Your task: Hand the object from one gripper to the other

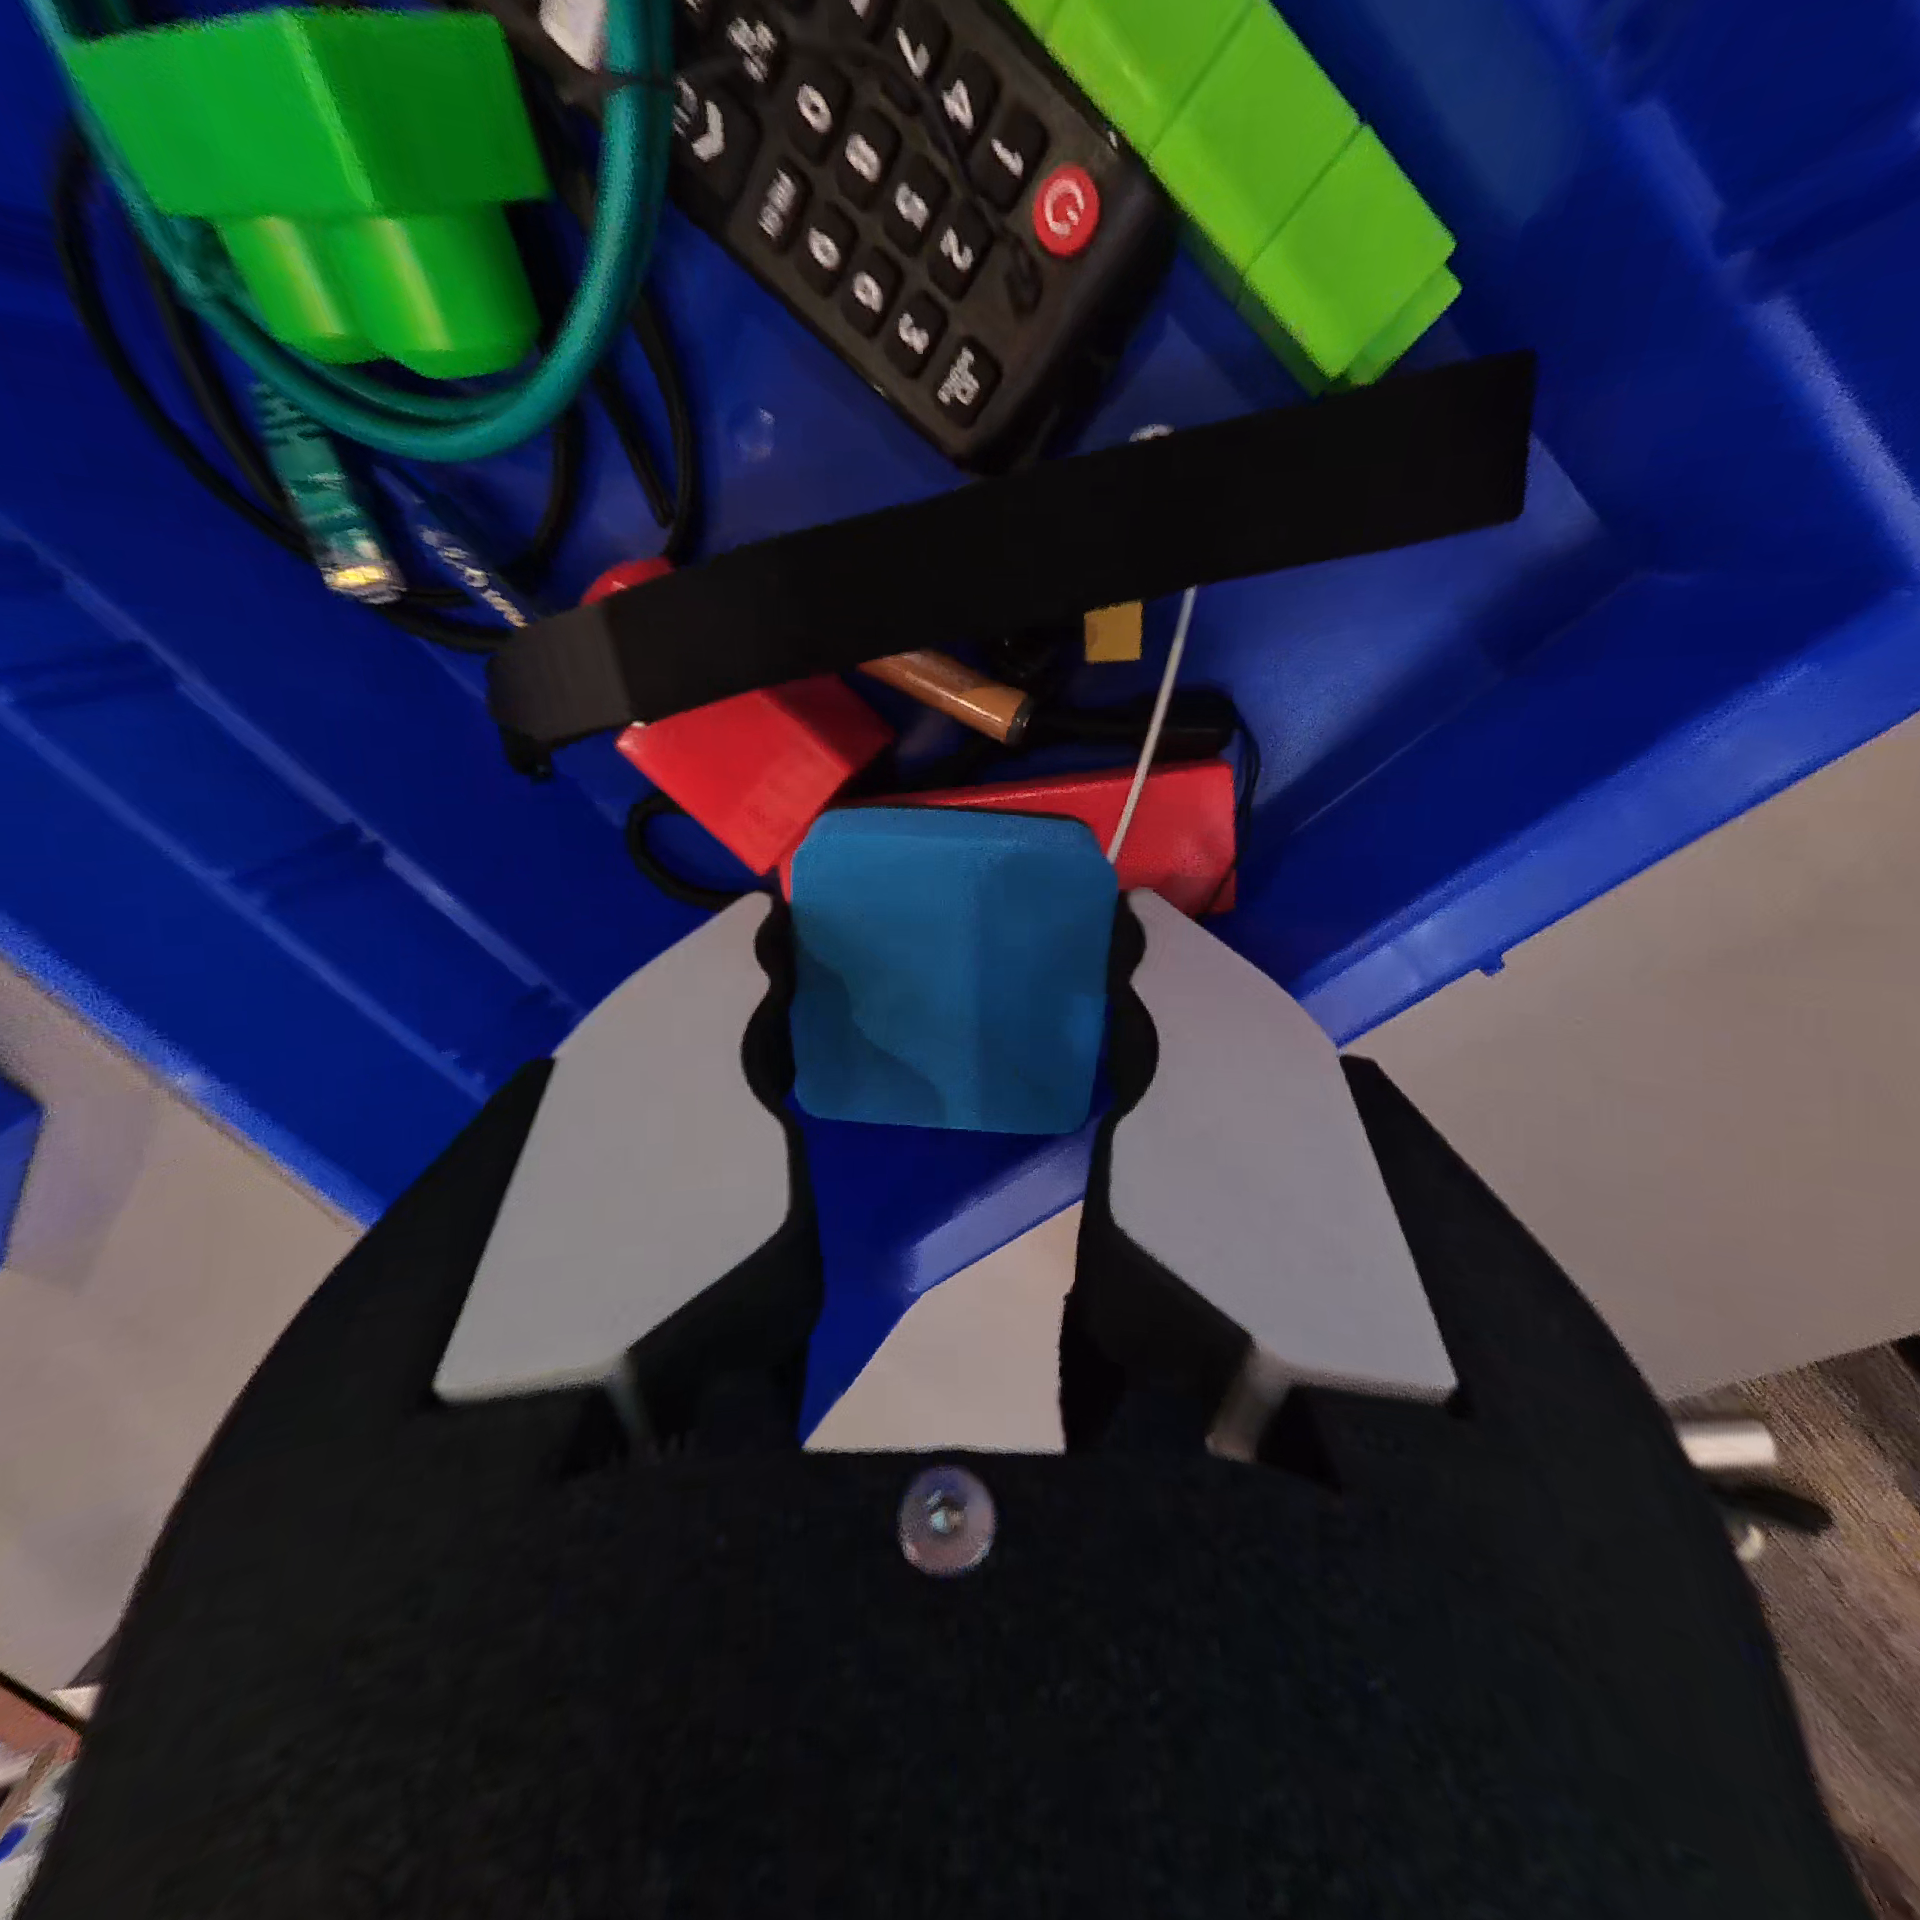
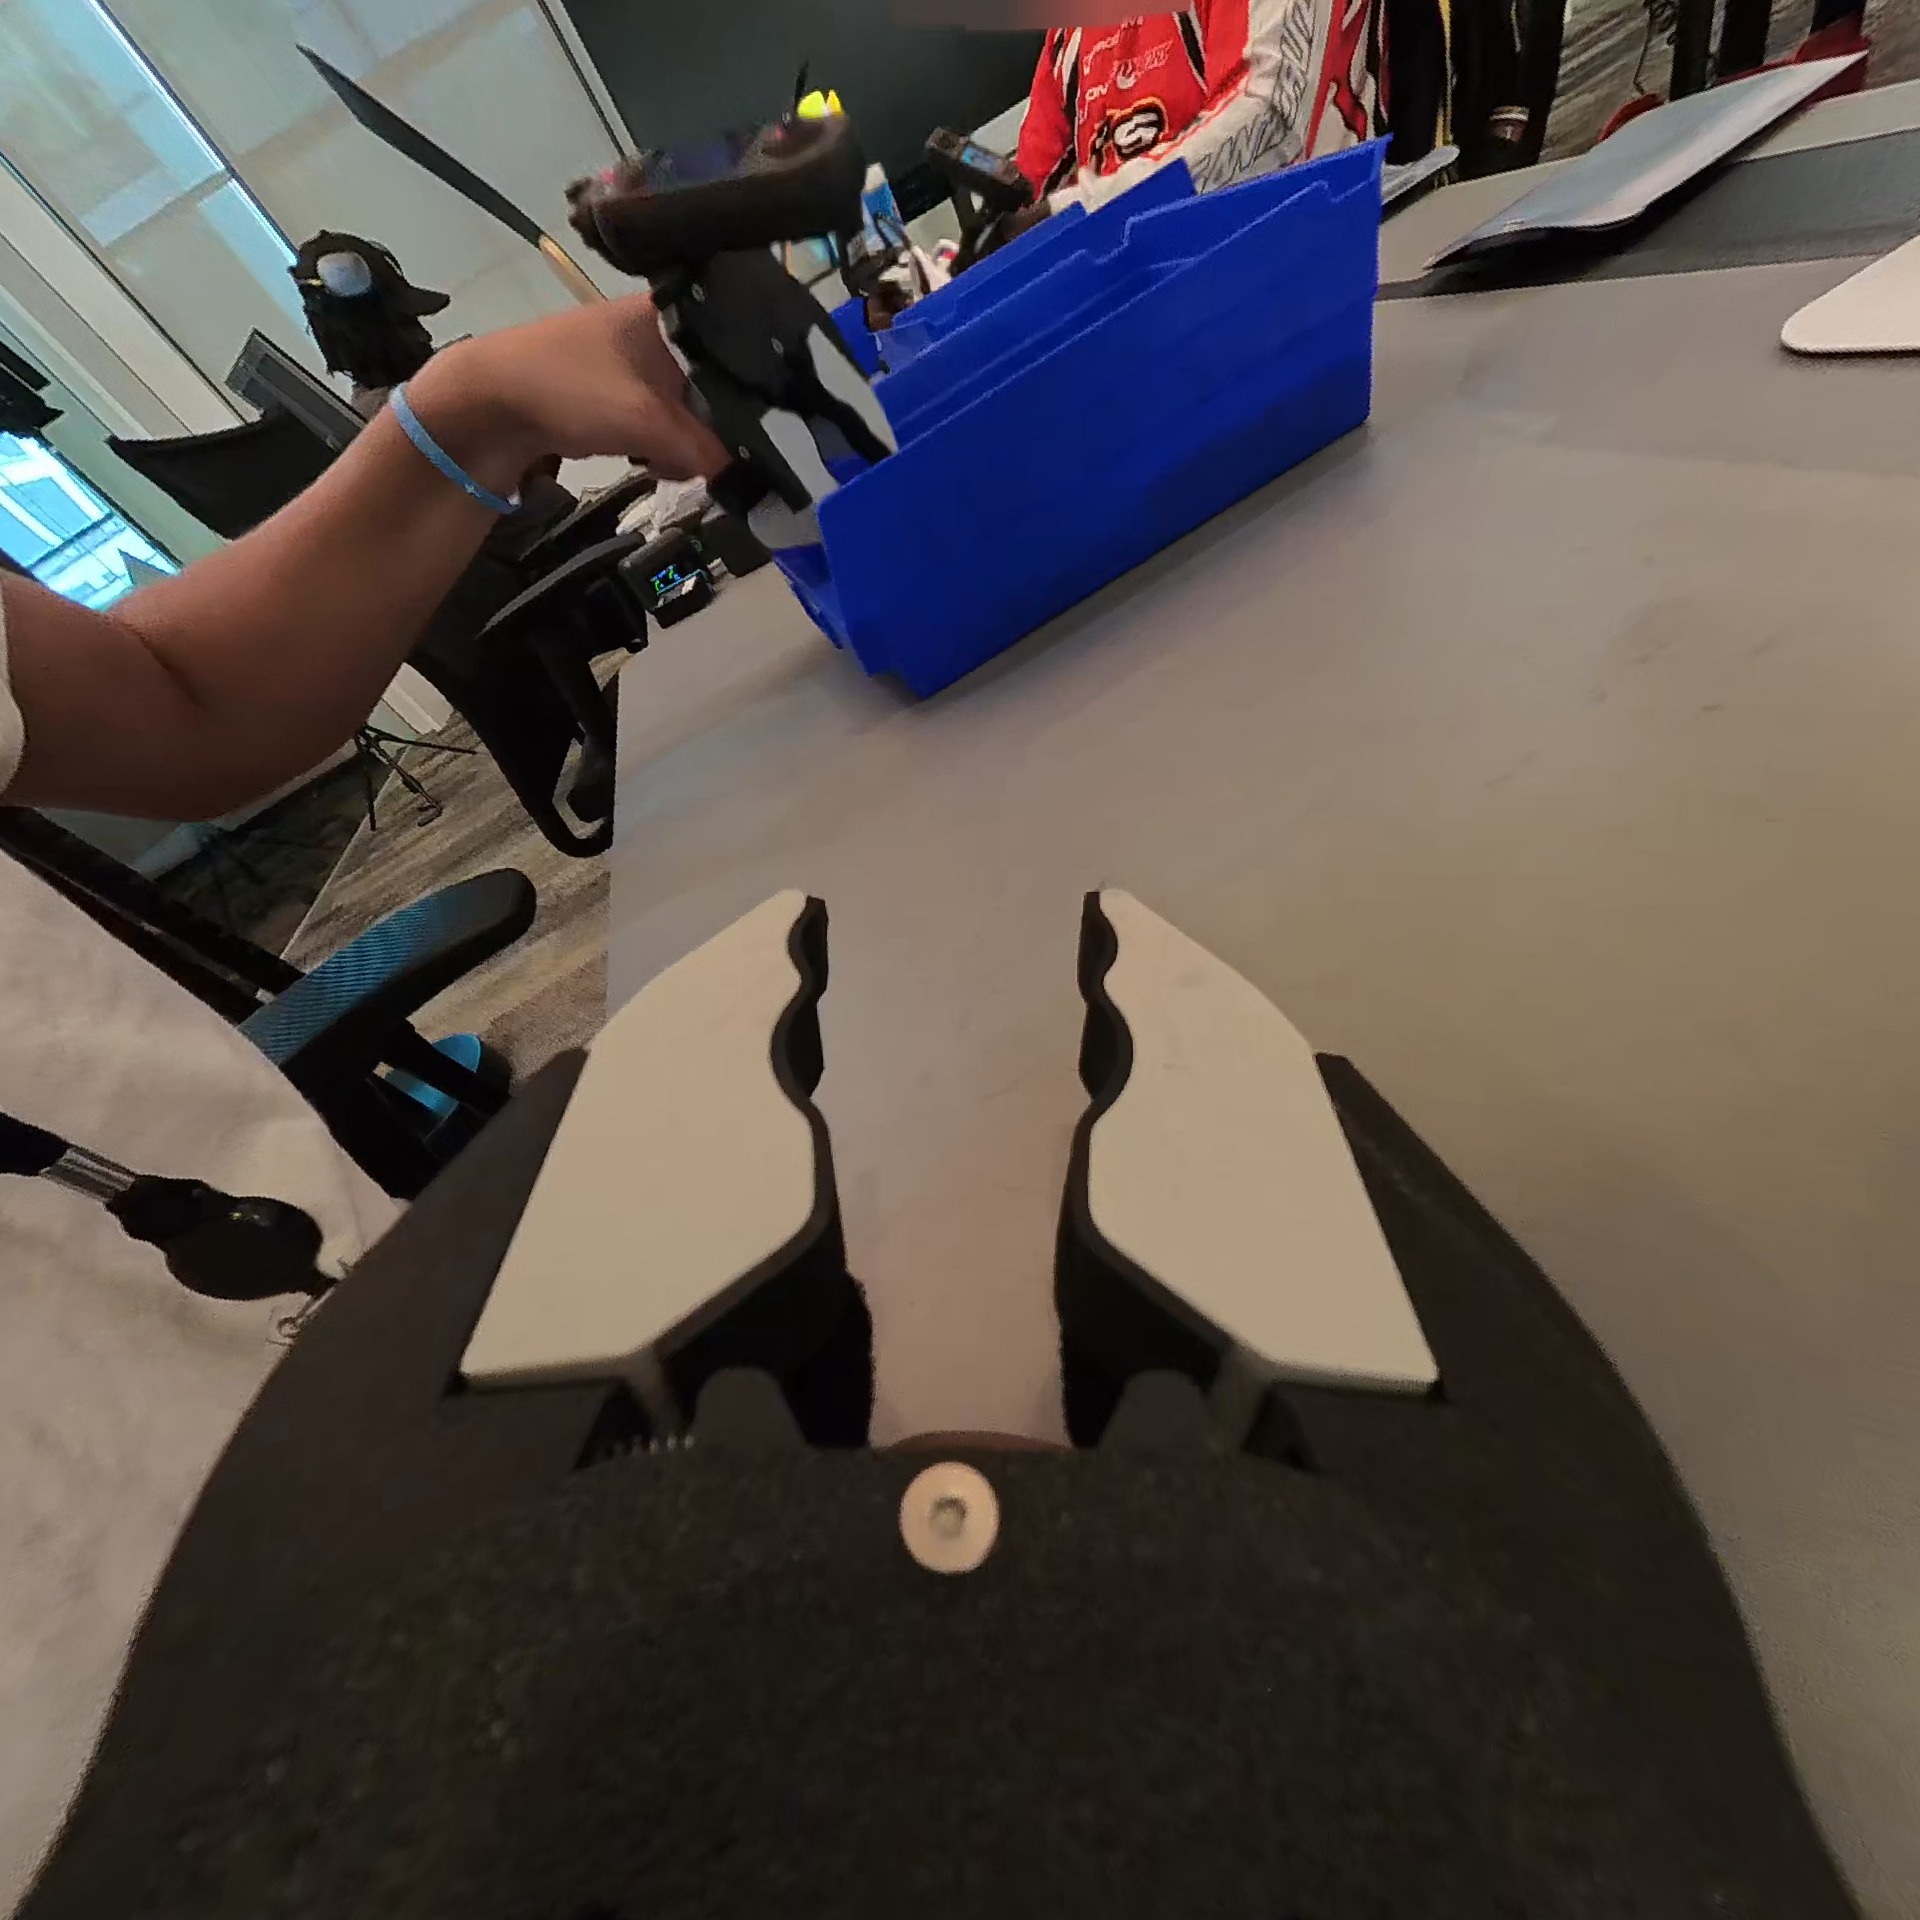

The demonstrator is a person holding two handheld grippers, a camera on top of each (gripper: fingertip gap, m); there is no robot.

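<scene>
My left gripper [image 1: 951, 904] is shut on a teal-blue rounded block [image 1: 940, 977] and holds it over the near end of a blue bin [image 1: 312, 883]. The block sits between the two fingertips, above the bin's contents. In the right wrist view the left gripper [image 2: 831, 447] shows at the blue bin's [image 2: 1091, 468] left end, held by a bare hand [image 2: 561, 405]; the block is not visible there. My right gripper [image 2: 954, 914] is open and empty, low over the grey table [image 2: 1455, 831], well short of the bin.
The bin holds a black remote [image 1: 894, 197], green bricks [image 1: 312, 187] [image 1: 1268, 156], a black strap [image 1: 1039, 540], red blocks [image 1: 758, 758], a teal cable [image 1: 582, 343] and a battery [image 1: 956, 701]. A person in a red top [image 2: 1164, 83] is behind the bin. A chair [image 2: 395, 966] stands left of the table.
</scene>
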